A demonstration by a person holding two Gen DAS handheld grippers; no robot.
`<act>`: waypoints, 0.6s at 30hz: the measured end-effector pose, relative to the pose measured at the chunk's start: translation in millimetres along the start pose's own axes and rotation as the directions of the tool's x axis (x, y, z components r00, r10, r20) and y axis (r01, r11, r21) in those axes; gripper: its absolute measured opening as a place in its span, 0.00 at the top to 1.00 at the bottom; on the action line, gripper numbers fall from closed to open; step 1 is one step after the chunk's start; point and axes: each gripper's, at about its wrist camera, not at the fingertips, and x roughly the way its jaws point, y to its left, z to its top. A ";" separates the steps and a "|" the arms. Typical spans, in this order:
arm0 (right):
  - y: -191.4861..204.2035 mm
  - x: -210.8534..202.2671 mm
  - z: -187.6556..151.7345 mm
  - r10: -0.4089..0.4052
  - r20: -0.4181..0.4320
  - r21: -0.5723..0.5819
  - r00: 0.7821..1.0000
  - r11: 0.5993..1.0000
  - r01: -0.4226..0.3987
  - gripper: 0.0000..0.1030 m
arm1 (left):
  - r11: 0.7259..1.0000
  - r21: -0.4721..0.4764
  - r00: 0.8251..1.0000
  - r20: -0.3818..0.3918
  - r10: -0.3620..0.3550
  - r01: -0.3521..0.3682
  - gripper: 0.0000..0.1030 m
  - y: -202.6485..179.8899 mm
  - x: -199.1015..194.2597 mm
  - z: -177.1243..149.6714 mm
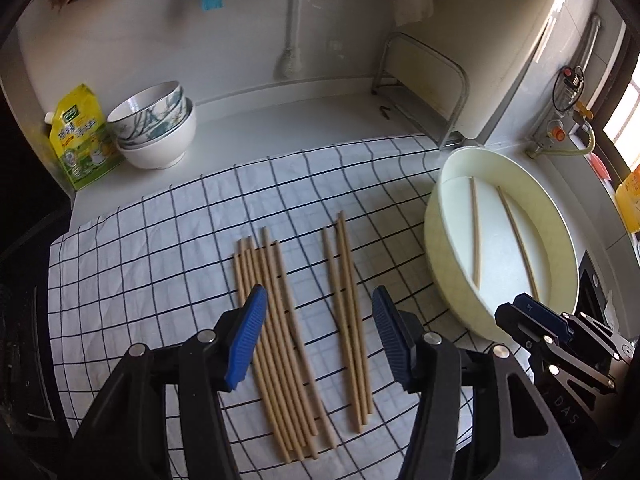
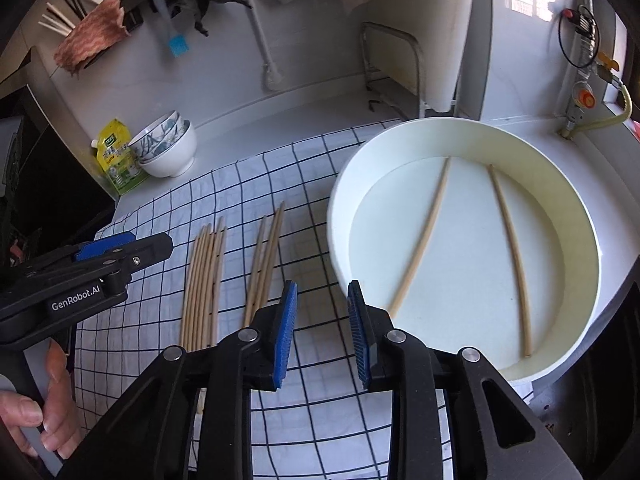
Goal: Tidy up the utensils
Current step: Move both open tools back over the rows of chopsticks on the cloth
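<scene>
- Chopsticks lie in two bundles on the cloth (image 1: 160, 240) at the lower centre of the left wrist view: a big bundle (image 1: 276, 344) of parallel sticks and, just to its right, a small bundle (image 1: 348, 320) of three or so. The neat rows look like sorted stock, laid out by hand.
- Two more sticks (image 2: 420, 236) lie apart inside the round tub (image 2: 340, 208), which fills the right of the right wrist view; one leans left, the other right. I judge these are still to be moved onto the cloth, or the tub is the goal; the frames do not say which.
- The left gripper (image 1: 320, 328) hangs above the cloth with its fingers released and empty. In that view the big bundle passes just beside the left finger (image 1: 248, 336), and the small bundle shows in the gap between the two.
- The right gripper (image 2: 322, 332) hovers over the tub's near rim, fingers parted a little, nothing between them. The tub's left stick ends just right of its right finger (image 2: 360, 336).
- A hand (image 2: 44, 404) at lower left of the right view holds the left gripper's handle.
- Outward: stacked bowls (image 1: 156, 128) and a green pouch (image 1: 80, 136) sit at upper left on the table (image 1: 280, 120), with a metal rack (image 1: 424, 80) at the back.
</scene>
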 end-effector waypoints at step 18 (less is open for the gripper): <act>62.1 62.1 -32.4 0.017 -0.112 -0.026 0.994 0.999 -0.020 0.61 | 0.989 -0.130 0.994 -0.095 0.061 -0.074 0.32 94.2 33.0 -52.3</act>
